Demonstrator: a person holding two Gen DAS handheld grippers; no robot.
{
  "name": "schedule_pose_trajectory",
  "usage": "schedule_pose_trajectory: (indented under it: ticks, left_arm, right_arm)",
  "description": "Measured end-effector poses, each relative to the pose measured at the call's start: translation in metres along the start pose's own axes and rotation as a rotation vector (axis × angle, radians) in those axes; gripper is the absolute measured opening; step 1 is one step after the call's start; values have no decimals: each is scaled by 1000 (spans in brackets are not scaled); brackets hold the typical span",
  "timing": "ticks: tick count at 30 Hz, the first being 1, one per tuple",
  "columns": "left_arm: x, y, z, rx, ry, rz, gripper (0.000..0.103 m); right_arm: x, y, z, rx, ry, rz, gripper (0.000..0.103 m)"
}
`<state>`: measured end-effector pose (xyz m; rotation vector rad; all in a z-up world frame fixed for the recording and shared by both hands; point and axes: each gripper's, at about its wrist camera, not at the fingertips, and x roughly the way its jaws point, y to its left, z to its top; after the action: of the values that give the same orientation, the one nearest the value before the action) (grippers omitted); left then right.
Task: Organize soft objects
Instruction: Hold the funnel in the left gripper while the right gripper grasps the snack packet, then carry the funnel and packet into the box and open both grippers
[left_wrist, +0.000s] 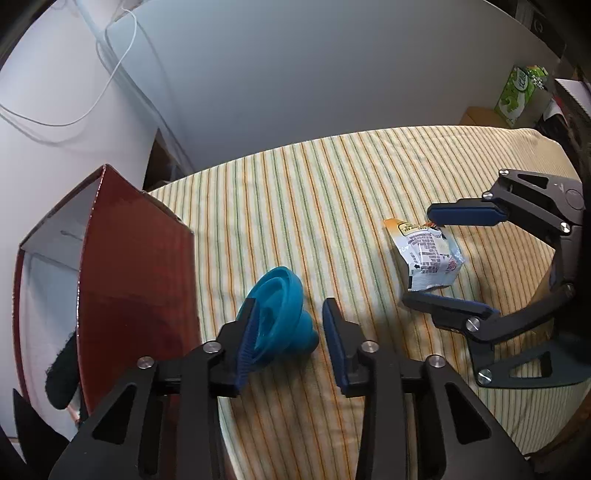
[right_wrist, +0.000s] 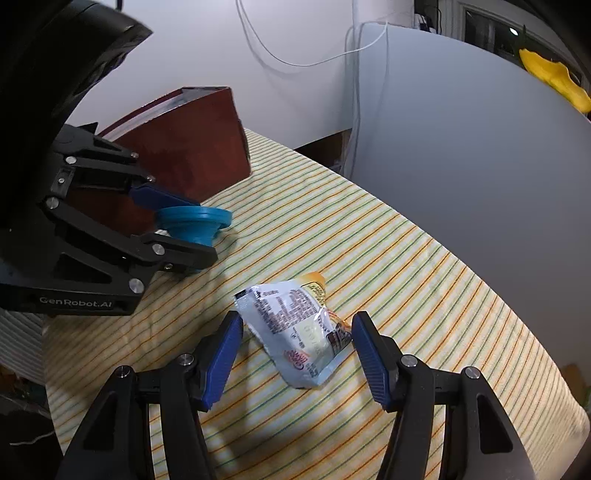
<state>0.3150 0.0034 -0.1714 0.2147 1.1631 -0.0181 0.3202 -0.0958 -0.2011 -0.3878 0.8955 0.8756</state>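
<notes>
surface: one table under a yellow cloth with thin green and orange stripes (left_wrist: 332, 177), a pale wall behind it.
grippers counted: two, each black-framed with two blue ribbed pads.
left gripper (left_wrist: 290, 332): jaws spread; it sits low over the cloth with the teal collapsible silicone funnel (left_wrist: 275, 317) between its fingers. the left pad (left_wrist: 247, 339) looks to be against the funnel's wide rim; the right pad stands apart from the narrow end (no squeeze visible).
right gripper (right_wrist: 295, 354): jaws spread wide, one finger on either side of the crumpled silver-white snack packet with printed text and an orange corner (right_wrist: 299, 332); neither pad touches it as far as can be seen.
funnel count: one, on its side on the cloth, wide mouth towards the box.
packet count: one, flat on the cloth, well apart from the funnel, to its right.
container: one dark red cardboard box with a white inside (left_wrist: 136, 266), open-topped, at the table's left edge just beside the funnel.
box contents: one dark fuzzy item (left_wrist: 61, 373) visible inside (cannot tell what it is).
background: one green printed carton (left_wrist: 517, 92) beyond the far right corner; white cables (left_wrist: 110, 74) hang on the wall.
</notes>
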Motion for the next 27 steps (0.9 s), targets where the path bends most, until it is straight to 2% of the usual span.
schedule_pose_trajectory:
  ticks: [3, 5, 7, 10, 21, 27]
  left_arm:
    - [-1, -5, 1, 10, 5, -16, 15]
    - [-1, -9, 0, 27, 0, -13, 15]
    - [-2, -13, 0, 35, -7, -6, 15]
    - [-4, -10, -1, 21, -13, -24, 13]
    - [-36, -5, -8, -12, -77, -86, 12]
    - [-76, 2, -12, -29, -158, -144, 12]
  right_arm:
    - [0, -3, -1, 15, 9, -9, 57]
    - [1, -5, 1, 28, 10, -14, 50]
    - [-2, -8, -1, 49, 10, -8, 31]
    - [-8, -17, -4, 93, 9, 3, 20]
    - [-44, -28, -19, 184, -29, 19, 18]
    - [-82, -26, -3, 206, -85, 30, 18]
